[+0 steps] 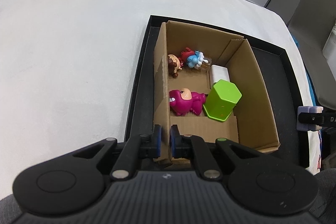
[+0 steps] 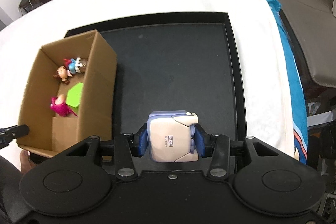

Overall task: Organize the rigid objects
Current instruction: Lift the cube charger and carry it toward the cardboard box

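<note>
A brown cardboard box (image 1: 252, 87) stands at the left end of a black tray (image 2: 178, 66). Inside it lie a pink dinosaur figure (image 1: 184, 102), a green hexagonal container (image 1: 222, 101), a white block (image 1: 219, 74), a blue figure (image 1: 195, 59) and a brown-haired figure (image 1: 174, 64). My left gripper (image 1: 166, 133) is shut on the box's near left wall, one pad on each side. My right gripper (image 2: 171, 140) is shut on a pale lilac block-shaped figure (image 2: 168, 129), held above the tray's dark floor, to the right of the box (image 2: 98, 81).
The tray rests on a table under a white cloth (image 1: 73, 45). A grey chair (image 2: 304, 14) and a blue cloth (image 2: 294, 87) lie past the table's right edge. Slippers and clutter sit on the floor beyond the far edge.
</note>
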`<act>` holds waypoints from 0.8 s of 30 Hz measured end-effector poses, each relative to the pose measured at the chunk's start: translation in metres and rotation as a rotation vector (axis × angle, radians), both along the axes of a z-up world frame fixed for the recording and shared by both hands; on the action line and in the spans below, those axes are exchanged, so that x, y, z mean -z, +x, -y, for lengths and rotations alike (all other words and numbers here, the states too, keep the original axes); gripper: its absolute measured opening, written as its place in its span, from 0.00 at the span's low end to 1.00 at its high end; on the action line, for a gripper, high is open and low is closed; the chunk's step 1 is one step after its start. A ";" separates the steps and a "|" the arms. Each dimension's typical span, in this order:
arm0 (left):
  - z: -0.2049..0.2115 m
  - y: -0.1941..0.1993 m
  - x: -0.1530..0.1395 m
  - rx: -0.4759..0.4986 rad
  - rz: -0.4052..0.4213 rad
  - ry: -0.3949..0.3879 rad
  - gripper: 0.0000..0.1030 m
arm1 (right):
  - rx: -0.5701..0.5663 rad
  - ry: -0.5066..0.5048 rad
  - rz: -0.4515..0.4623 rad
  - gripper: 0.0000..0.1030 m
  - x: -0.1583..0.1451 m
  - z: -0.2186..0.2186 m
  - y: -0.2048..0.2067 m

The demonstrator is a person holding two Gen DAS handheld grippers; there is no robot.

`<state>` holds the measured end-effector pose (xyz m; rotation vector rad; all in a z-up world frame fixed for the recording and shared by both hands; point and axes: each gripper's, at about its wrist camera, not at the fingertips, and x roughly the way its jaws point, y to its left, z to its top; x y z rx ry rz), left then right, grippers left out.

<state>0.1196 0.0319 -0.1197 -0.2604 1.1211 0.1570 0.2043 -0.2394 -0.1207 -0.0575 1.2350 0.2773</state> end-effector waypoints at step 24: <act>-0.016 -0.005 0.000 -0.018 0.024 -0.074 0.07 | 0.004 0.067 0.091 0.42 -0.056 -0.031 -0.004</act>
